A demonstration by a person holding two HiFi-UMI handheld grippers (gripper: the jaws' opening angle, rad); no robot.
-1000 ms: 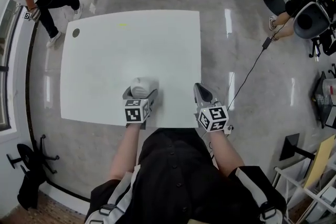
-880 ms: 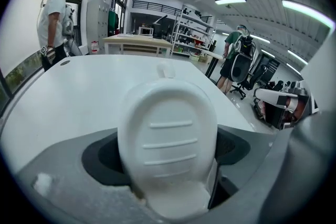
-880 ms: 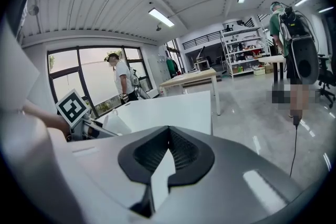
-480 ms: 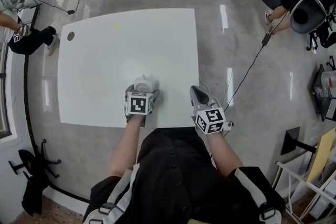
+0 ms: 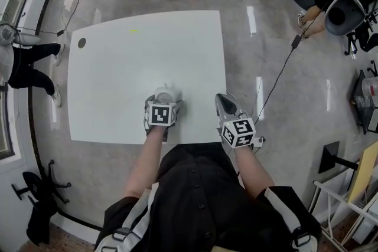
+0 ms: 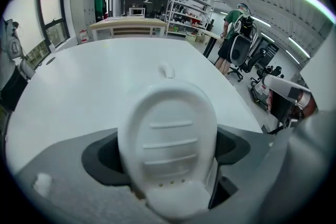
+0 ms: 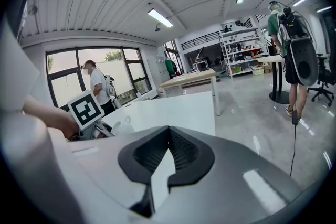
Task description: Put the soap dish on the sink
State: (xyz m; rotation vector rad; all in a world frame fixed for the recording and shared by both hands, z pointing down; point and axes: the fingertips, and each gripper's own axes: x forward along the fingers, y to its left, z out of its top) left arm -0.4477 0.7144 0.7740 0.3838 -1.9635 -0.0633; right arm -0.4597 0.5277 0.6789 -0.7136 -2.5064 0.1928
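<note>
- Left claw (image 5: 162, 102) clamped on the soap dish (image 6: 168, 144), held level and pointing forward.
- Right claw (image 5: 223, 104) closed with nothing in it, pointing forward, just beside the left.
- Left forearm (image 5: 144, 165) and right forearm (image 5: 251, 167) bare, both stretched ahead.

The white oval plastic soap dish (image 6: 167, 149) was between the left gripper (image 5: 164, 105)'s jaws, above the big white table (image 5: 124, 68)'s front part.

No words, brands or numbers are readable; only black-and-white square markers (image 5: 160, 115) show, on the left hand-held gripper (image 5: 163, 98) and right hand-held gripper (image 5: 223, 101).
</note>
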